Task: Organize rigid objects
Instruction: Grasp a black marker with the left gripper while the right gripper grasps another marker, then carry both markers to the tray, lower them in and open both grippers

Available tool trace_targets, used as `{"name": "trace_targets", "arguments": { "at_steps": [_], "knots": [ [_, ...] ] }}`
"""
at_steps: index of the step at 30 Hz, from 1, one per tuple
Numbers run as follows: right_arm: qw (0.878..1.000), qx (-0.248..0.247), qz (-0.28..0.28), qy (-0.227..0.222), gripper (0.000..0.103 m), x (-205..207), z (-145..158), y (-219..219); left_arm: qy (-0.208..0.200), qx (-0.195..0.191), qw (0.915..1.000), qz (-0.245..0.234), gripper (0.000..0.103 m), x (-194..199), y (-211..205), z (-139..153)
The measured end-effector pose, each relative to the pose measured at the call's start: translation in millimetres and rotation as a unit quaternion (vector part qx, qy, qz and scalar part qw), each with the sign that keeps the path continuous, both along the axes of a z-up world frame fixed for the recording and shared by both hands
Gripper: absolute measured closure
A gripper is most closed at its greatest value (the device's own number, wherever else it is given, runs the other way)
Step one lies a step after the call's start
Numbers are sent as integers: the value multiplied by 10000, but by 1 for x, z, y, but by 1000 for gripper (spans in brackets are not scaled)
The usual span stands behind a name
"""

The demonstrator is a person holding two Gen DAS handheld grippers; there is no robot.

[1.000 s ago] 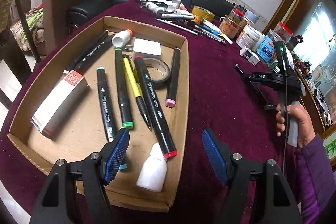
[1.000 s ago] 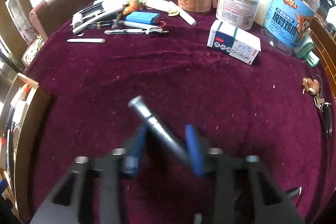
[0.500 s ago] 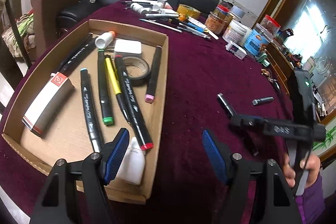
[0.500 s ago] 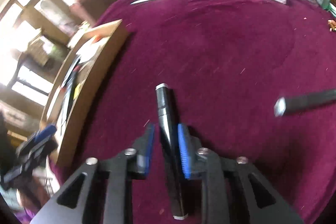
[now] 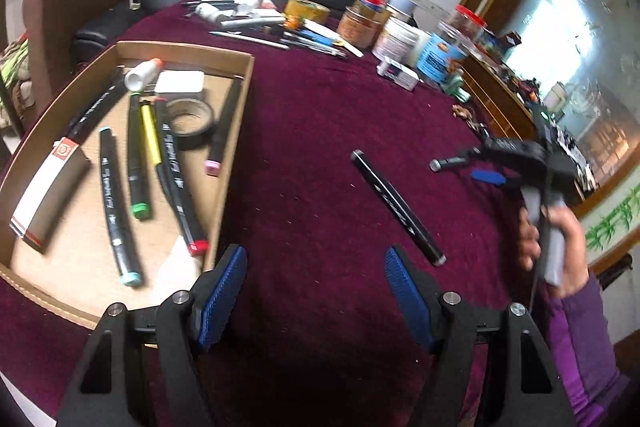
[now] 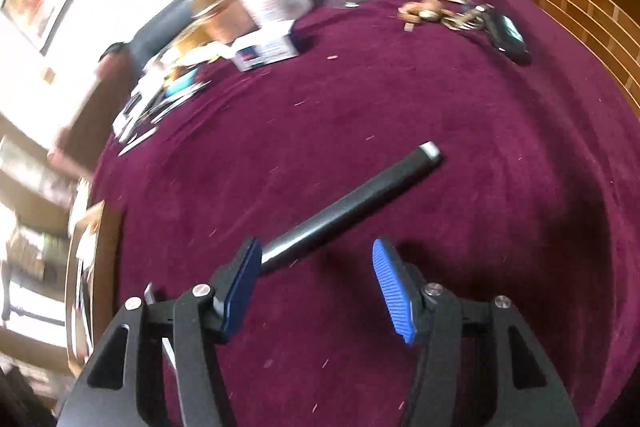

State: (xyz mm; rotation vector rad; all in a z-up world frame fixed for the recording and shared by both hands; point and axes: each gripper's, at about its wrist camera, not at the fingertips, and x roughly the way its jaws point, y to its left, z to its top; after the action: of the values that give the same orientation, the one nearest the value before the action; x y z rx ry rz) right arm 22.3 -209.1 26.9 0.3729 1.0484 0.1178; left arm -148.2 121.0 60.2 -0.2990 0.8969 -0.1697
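A black marker [image 5: 398,206] lies loose on the maroon tablecloth [image 5: 320,131], in open space right of the cardboard tray [image 5: 244,99] of markers. The left gripper [image 5: 316,285] hovers wide and empty. The right gripper [image 6: 316,291] is opening, clutter lining the far edge.

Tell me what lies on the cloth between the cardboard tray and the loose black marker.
Nothing: in the left wrist view, only bare maroon cloth separates the cardboard tray from the black marker.
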Motion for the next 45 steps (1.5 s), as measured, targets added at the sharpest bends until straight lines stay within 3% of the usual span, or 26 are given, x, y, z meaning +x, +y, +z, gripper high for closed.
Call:
{"name": "trace_targets", "arguments": {
  "at_steps": [3,6,8,12,15,20,25,28,29,30,31,32,33,34,36,40,45],
  "knots": [
    [9999,70,-126,-34,46,13,-5,12,24,61,9999,-82,28,-1,-8,0],
    [9981,-560,-27,-245,47,17,-5,32,86,95,9998,-129,28,0,-15,-2],
    [9945,-979,74,-351,77,22,-7,42,153,65,9997,-179,28,3,-18,-4],
    [9926,-1067,441,-377,86,15,-9,47,306,154,9992,-192,28,13,-26,-8],
    [9928,-917,603,-491,87,-8,-11,38,441,197,9985,-272,28,29,-38,-13],
    [9936,-236,553,-956,87,-26,-19,20,478,519,9966,-421,28,60,-75,-19],
    [9921,-456,619,-987,87,-24,-17,27,513,692,9948,-552,28,93,-109,-29],
    [9915,-537,655,-990,87,-25,-16,29,712,552,9931,-752,28,113,-121,-41],
    [9917,-510,651,-987,87,-25,-16,29,565,691,9931,-763,28,114,-126,-39],
    [9919,-468,655,-983,87,-25,-17,29,478,772,9923,-843,35,113,-130,-38],
    [9924,-398,658,-963,87,-24,-17,27,460,845,9907,-961,54,113,-134,-39],
    [9928,-338,650,-946,87,-23,-17,26,397,1063,9884,-1009,59,110,-137,-40],
    [9932,-273,642,-928,87,-23,-17,25,349,1180,9861,-1114,74,107,-139,-40],
    [9935,-231,643,-914,87,-22,-18,23,323,1231,9847,-1193,79,106,-138,-40],
    [9938,-137,644,-896,85,-21,-18,22,355,1161,9847,-1254,81,103,-130,-40],
    [9930,4,729,-925,71,-22,-18,23,352,1052,9866,-1197,81,101,-122,-41],
    [9917,-74,770,-1030,64,-23,-18,28,-155,1798,9779,-1058,80,91,-146,-47]
  ]
}}
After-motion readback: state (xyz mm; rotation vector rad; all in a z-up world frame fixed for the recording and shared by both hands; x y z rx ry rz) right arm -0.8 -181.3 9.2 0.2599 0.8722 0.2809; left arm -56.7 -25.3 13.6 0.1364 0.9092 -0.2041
